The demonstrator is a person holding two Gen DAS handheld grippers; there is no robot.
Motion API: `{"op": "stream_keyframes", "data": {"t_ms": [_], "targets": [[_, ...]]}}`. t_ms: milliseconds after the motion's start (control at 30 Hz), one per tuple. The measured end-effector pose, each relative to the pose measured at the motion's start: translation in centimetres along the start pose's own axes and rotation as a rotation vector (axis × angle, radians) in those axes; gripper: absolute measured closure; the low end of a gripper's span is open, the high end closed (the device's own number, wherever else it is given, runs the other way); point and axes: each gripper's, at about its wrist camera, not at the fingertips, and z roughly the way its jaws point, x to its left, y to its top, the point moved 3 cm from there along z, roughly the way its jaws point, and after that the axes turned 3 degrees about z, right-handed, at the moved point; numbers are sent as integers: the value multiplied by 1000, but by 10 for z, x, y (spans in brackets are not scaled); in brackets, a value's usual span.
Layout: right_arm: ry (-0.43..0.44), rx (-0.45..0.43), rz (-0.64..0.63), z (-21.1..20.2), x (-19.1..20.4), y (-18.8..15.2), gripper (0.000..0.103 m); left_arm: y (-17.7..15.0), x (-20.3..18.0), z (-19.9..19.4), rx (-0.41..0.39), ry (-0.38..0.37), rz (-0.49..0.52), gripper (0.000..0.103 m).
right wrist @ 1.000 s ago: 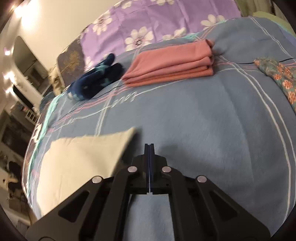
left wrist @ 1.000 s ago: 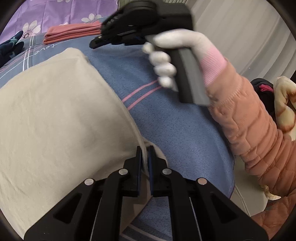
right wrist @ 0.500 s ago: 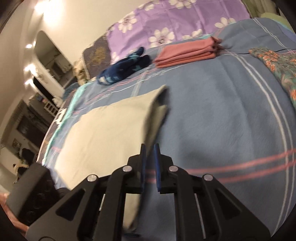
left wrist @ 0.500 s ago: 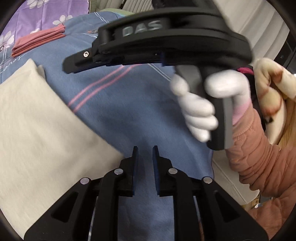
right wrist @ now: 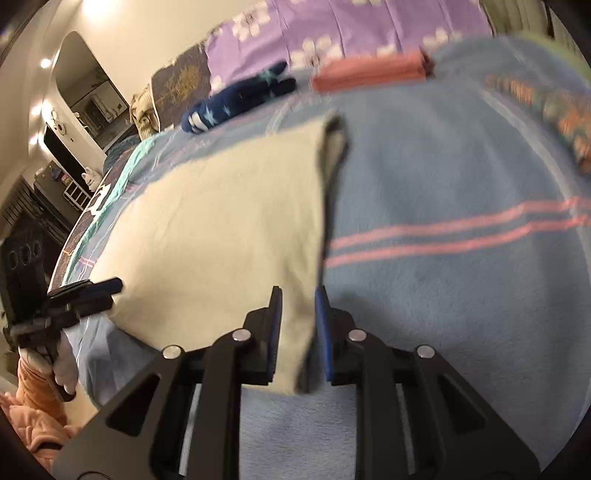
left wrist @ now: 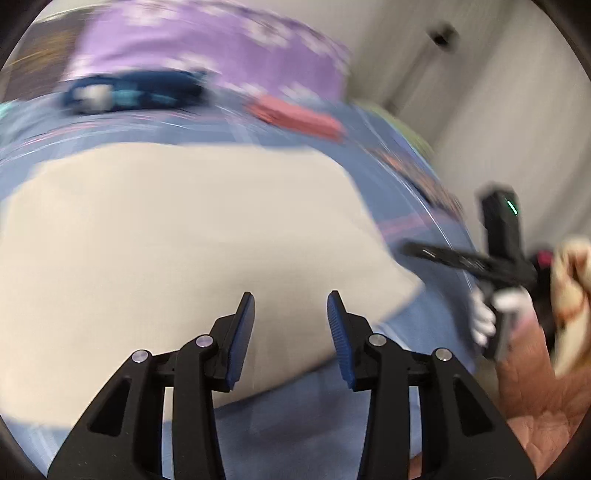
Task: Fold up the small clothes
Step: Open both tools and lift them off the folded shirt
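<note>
The blue bedspread (right wrist: pixel 443 177) with its pink stripes fills most of what I can see, and the cream garment (right wrist: pixel 221 221) lies flat across the middle of it, already doubled over, I'd judge, since a second layer peeks out at its far corner around 12 o'clock. So one fold looks done and at least another is left before it matches the neat pink folded stack (right wrist: pixel 369 70) up at 1 o'clock by the purple floral bedding (right wrist: pixel 332 26). A navy starred piece (right wrist: pixel 240 99) at 11 o'clock lies unfolded. The cream cloth looks soft, plain and smooth, with a crisp right edge. The right gripper (right wrist: pixel 297 325) straddles that edge at the near corner, jaws a little apart with fabric between them, not yet pinching. The left gripper (left wrist: pixel 291 325) hovers wide open over the cloth's near edge, holding nothing.
</note>
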Motion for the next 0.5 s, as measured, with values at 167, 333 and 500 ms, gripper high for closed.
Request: {"op": "stream_keyframes", "data": {"t_ms": [167, 333, 500], "targets": [[-29, -96, -29, -4, 39, 15, 53, -4, 81, -72, -216, 184, -190, 56], [18, -83, -42, 17, 87, 25, 51, -24, 142, -115, -243, 276, -285, 54], [46, -17, -179, 47, 153, 31, 57, -41, 193, -126, -229, 297, -352, 54]]}}
